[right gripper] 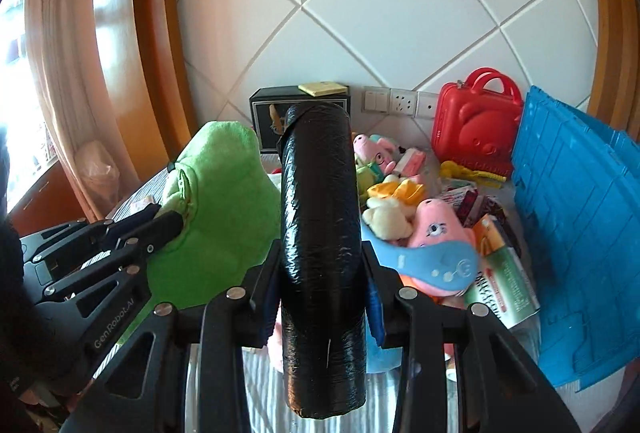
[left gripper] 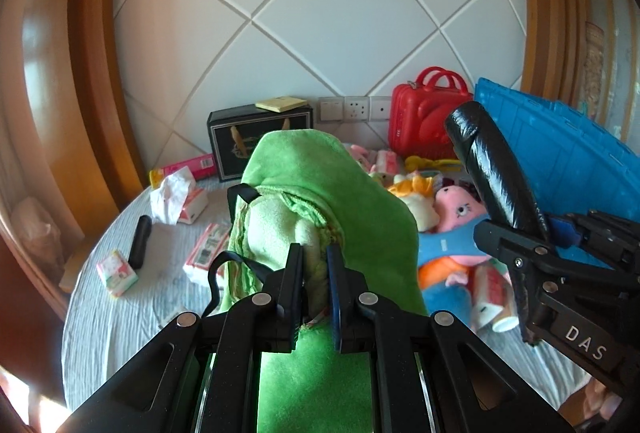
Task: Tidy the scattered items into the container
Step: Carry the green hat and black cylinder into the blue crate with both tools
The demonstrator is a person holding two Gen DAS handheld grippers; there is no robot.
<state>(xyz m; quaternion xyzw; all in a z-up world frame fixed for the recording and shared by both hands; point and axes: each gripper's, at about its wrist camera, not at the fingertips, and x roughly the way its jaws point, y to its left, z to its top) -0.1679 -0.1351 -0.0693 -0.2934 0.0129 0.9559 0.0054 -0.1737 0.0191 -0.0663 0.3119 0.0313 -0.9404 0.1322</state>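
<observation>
Above the table [left gripper: 104, 313], your left gripper [left gripper: 316, 289] pinches the green cloth [left gripper: 320, 177]: its fingers are pressed nearly together on a pale fold, and the rest of the cloth drapes up and over their tips. Beside it, your right gripper [right gripper: 320, 273] clamps the black roll [right gripper: 320, 217] between both fingers; the roll stands upright, sticking out above and below them. The blue crate [right gripper: 576, 217] stands at the right, just beside a heap of plush toys [right gripper: 432, 229]. Tissue packs [left gripper: 118, 273] and a small black tube [left gripper: 140, 241] lie scattered on the table's left side.
</observation>
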